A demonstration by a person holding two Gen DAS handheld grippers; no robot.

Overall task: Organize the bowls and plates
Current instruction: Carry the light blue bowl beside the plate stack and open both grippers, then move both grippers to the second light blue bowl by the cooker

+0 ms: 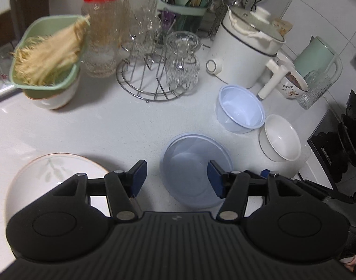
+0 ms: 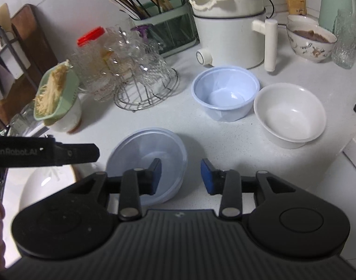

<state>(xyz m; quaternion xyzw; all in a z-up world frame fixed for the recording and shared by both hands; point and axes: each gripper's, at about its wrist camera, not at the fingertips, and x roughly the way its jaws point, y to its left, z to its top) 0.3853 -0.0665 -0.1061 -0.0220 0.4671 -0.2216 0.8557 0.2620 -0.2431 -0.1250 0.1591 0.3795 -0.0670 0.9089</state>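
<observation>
Left wrist view. White counter point(image 1: 112, 126): wire rack point(image 1: 152, 79) with glasses, red-lidded jar point(image 1: 100, 30), green basket point(image 1: 49, 53), white cooker point(image 1: 245, 53). Blue bowl point(image 1: 239, 108) touching white bowl point(image 1: 280, 137); blue plate point(image 1: 192, 165) nearer; leaf-patterned plate point(image 1: 49, 172) at lower left. Left gripper point(image 1: 176, 178): jaws wide apart, empty, right pad over blue plate.

Right wrist view. Blue bowl point(image 2: 225, 92) just beside white bowl point(image 2: 290, 114), cooker point(image 2: 229, 28) behind. Right gripper point(image 2: 180, 176): jaws apart, holding nothing, left pad above blue plate point(image 2: 140, 149).
</observation>
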